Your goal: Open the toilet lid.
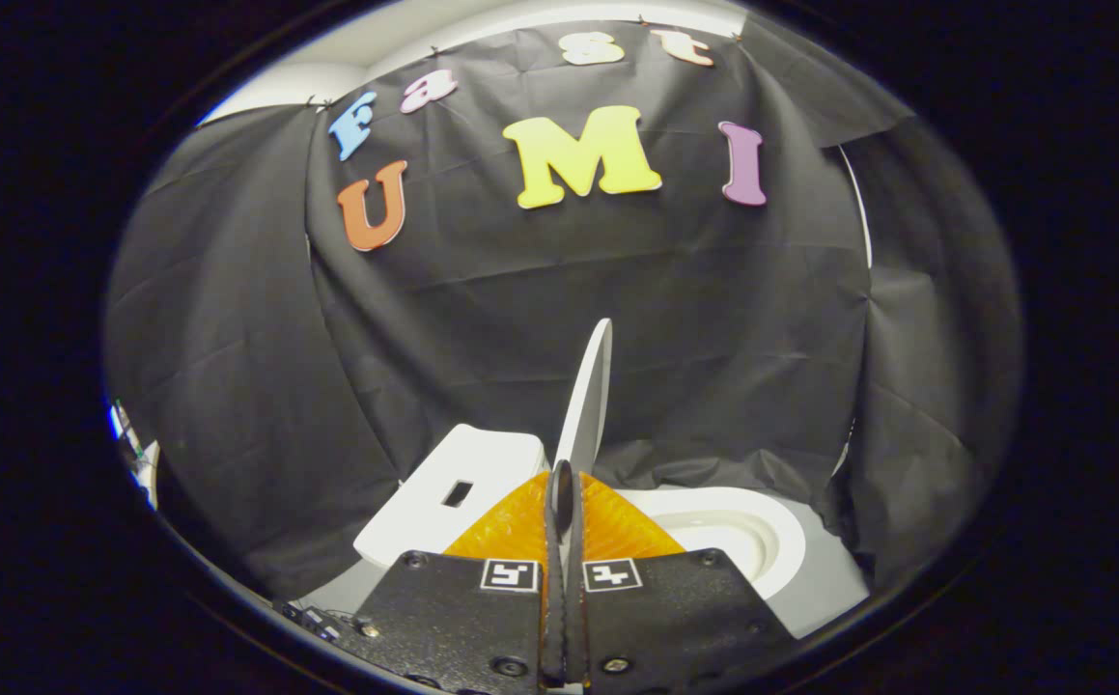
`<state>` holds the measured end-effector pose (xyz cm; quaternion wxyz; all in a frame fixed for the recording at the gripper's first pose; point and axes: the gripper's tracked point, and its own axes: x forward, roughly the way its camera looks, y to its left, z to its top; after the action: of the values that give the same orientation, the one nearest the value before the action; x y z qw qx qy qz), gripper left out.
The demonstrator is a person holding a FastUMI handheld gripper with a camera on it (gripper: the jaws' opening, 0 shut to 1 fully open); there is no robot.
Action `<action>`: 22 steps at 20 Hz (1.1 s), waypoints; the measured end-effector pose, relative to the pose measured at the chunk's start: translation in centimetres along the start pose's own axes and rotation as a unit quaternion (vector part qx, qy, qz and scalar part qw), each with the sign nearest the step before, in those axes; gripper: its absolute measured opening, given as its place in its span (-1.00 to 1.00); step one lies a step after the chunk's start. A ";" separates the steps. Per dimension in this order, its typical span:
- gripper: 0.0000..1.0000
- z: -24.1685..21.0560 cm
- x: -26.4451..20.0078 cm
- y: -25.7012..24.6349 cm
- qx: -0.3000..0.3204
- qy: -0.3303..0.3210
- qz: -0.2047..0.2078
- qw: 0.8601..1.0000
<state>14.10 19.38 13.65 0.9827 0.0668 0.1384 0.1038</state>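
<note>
Gripper view: the toilet lid (590, 391) stands raised near upright, seen edge-on just ahead of the tool (564, 483), whose fingers are clamped on its lower edge. The bowl (762, 541) lies exposed (opening appears nearly complete); release remains.

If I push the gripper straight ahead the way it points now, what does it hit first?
The gripper is already shut on the raised toilet lid, seen edge-on between its fingers. Pushing ahead just drives the lid on; beyond it hangs the black cloth wall, though depth is unclear.

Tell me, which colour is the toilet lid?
White; the toilet lid shows best in the gripper view, raised edge-on with the hand-held gripper shut on it.
</note>
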 end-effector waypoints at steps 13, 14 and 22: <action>-0.92 0.1 1.9 7.9 -0.111 -0.024 -0.029 0.993; -0.92 -0.1 2.2 8.4 -0.118 -0.026 -0.035 0.992; -0.92 -1.0 3.2 11.8 -0.177 -0.031 -0.052 0.982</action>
<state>14.65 31.62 13.78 0.9869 -0.1121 0.0902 0.0737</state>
